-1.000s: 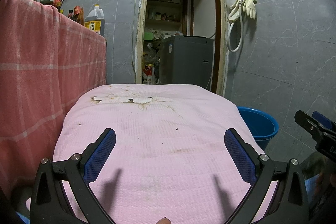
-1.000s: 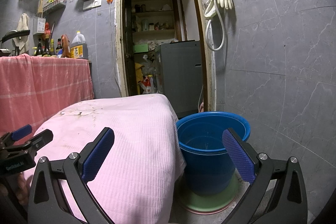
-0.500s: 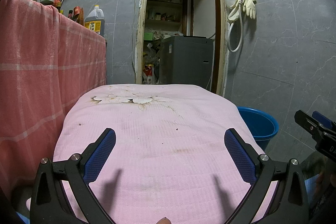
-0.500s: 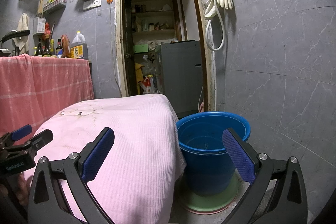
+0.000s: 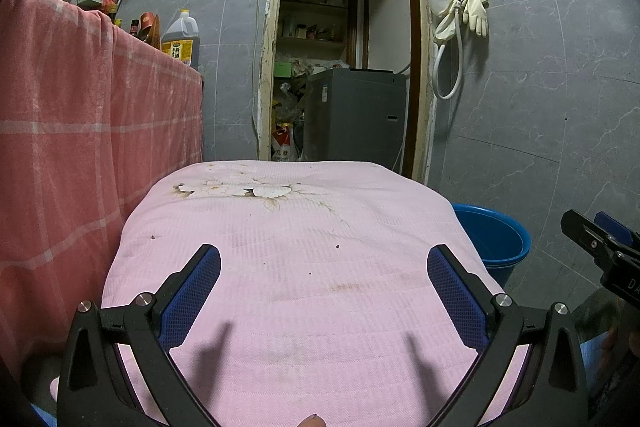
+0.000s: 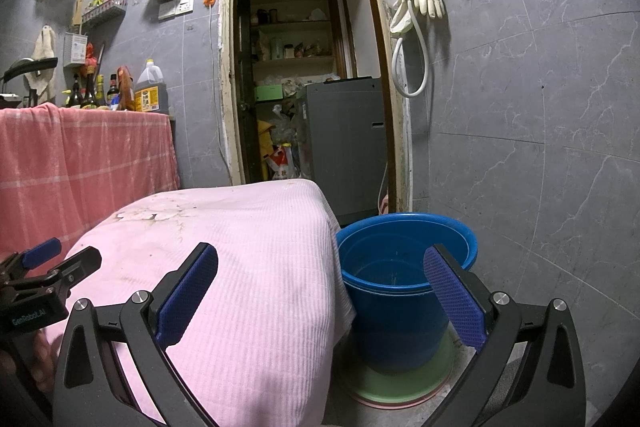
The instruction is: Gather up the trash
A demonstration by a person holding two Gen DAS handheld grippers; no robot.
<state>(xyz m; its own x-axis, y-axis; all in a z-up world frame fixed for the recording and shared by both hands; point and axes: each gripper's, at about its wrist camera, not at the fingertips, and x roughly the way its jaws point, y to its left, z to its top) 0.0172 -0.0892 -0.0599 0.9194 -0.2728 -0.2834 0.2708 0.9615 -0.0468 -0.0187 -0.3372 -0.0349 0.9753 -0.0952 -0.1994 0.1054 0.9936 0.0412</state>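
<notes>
Left claw [image 5: 324,291], fingers spread apart and holding nothing, hovers over the pink-covered worktop [image 5: 304,227], whose cloth carries small dark specks [image 5: 338,247]. Right claw [image 6: 320,291], likewise spread and holding nothing, straddles the worktop's edge and the blue bucket [image 6: 404,267] standing on the floor just beside it.

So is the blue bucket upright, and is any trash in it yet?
Upright. The blue bucket stands on a green base, mouth up; no trash shows inside it.
</notes>
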